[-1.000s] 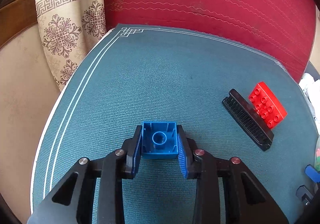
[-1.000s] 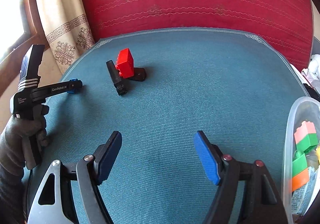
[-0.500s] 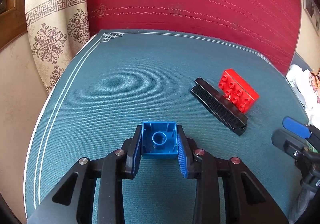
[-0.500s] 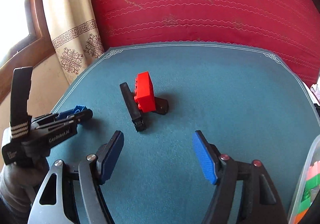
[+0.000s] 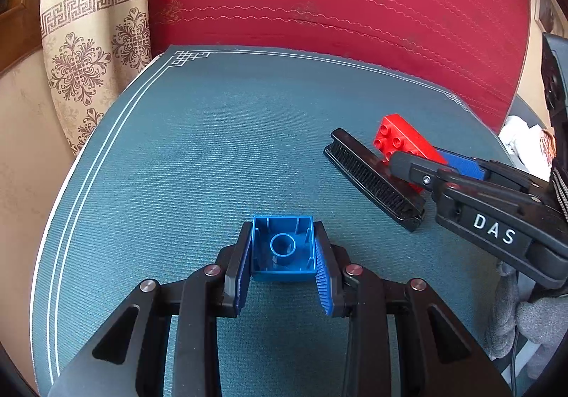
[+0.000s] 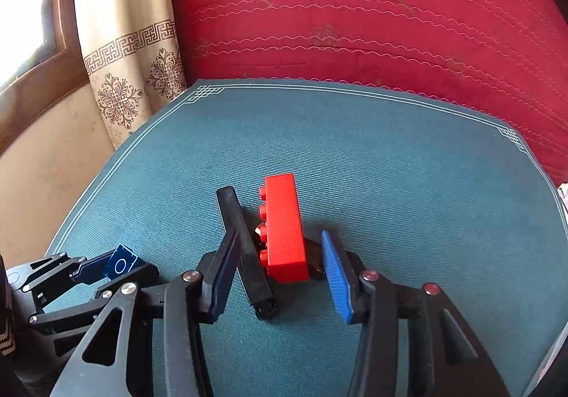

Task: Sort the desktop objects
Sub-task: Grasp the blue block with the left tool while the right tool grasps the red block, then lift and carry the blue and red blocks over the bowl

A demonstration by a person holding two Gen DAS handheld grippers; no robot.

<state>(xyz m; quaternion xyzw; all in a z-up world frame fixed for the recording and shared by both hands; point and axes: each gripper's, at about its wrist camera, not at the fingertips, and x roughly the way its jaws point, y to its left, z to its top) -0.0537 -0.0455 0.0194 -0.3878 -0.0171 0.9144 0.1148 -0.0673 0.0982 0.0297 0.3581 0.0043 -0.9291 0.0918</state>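
Observation:
My left gripper is shut on a blue brick, hollow underside up, just above the teal mat. The brick also shows in the right wrist view at the lower left. A red brick lies on its side beside a black comb in the middle of the mat. My right gripper is open, its jaws on either side of the red brick and the comb. In the left wrist view the red brick and comb lie at right, with my right gripper over them.
A red quilted cushion rises behind the mat. A patterned beige curtain and a wooden window frame stand at the left. White clutter lies past the mat's right edge.
My right gripper has moved forward to the red brick and comb and now straddles them. My left gripper still holds the blue brick and has turned a little right.

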